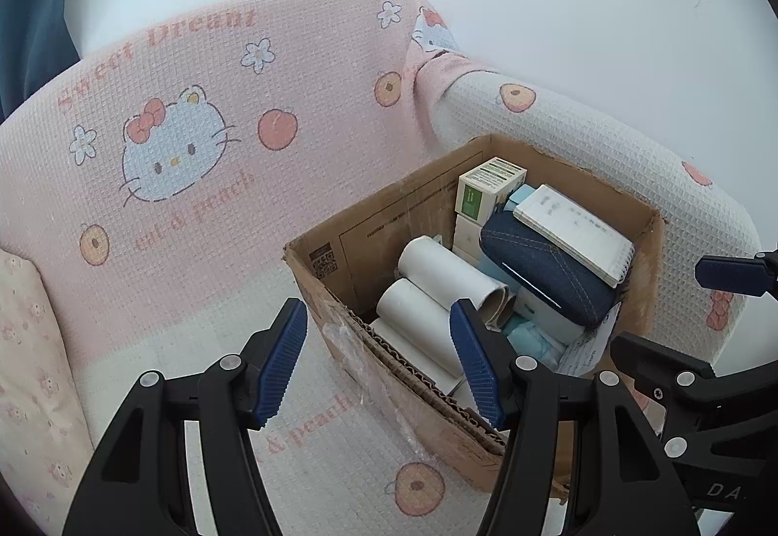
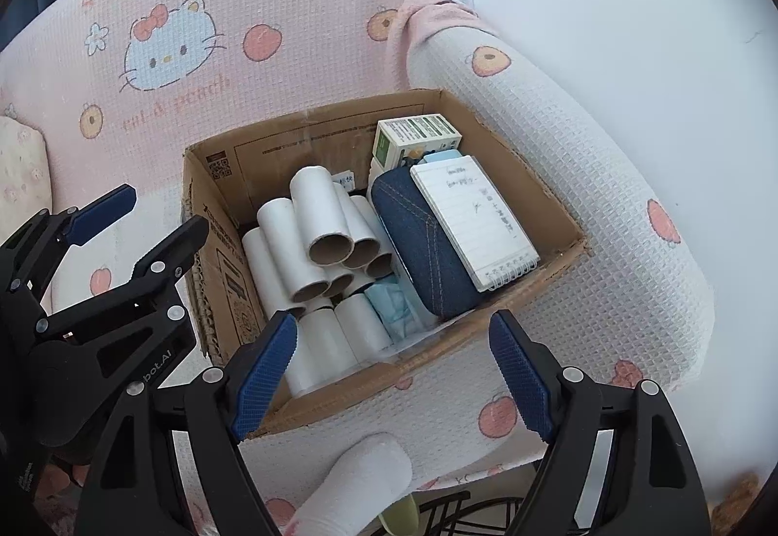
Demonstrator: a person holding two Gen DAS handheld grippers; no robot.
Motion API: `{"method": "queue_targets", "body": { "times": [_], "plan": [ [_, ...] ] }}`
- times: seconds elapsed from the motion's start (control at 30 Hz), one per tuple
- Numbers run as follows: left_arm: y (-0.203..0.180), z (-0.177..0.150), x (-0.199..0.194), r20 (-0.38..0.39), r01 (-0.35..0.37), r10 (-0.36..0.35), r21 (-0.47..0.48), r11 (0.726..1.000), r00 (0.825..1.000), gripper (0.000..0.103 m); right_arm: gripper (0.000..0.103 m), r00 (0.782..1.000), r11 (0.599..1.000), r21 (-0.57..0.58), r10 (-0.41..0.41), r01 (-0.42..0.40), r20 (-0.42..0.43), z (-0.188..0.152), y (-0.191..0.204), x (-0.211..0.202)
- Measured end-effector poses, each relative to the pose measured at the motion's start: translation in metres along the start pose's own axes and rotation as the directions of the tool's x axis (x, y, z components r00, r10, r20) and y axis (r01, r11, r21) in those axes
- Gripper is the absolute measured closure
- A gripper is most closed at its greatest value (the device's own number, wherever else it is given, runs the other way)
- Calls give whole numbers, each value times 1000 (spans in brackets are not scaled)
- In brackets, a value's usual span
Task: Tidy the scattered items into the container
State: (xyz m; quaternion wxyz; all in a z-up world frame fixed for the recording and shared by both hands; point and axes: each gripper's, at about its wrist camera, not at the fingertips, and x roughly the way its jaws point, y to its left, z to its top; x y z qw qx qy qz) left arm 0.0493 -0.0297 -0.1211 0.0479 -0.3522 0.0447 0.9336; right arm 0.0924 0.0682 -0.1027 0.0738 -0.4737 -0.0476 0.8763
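Observation:
An open cardboard box [image 2: 539, 191] stands on a pink and white sofa seat against the right armrest; it also shows in the left wrist view [image 1: 369, 225]. Inside lie several white cardboard tubes [image 2: 311, 220], a denim case [image 2: 423, 239], a spiral notepad [image 2: 474, 220] on top of it, and a green and white carton [image 2: 413, 137]. My right gripper [image 2: 394, 375] is open and empty, above the box's near wall. My left gripper [image 1: 379, 361] is open and empty, at the box's left corner above the tubes [image 1: 428, 288].
The sofa backrest [image 1: 194, 108] with its cat print rises behind the box, and the white armrest [image 2: 583, 157] runs along its right side. A patterned cushion [image 1: 29, 341] sits at the left. A foot in a white sock [image 2: 360, 482] shows below the seat edge.

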Motion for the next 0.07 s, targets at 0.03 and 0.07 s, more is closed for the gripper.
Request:
{"method": "queue_targets", "body": {
  "times": [0.03, 0.07],
  "plan": [
    [0, 0, 0, 1, 0, 0, 4, 1000, 1000, 38, 23, 1000, 1000, 1, 0, 0, -1, 0, 0, 0],
    [-1, 0, 0, -1, -1, 1, 7, 1000, 1000, 38, 23, 1000, 1000, 2, 0, 0, -1, 0, -1, 0]
  ]
}}
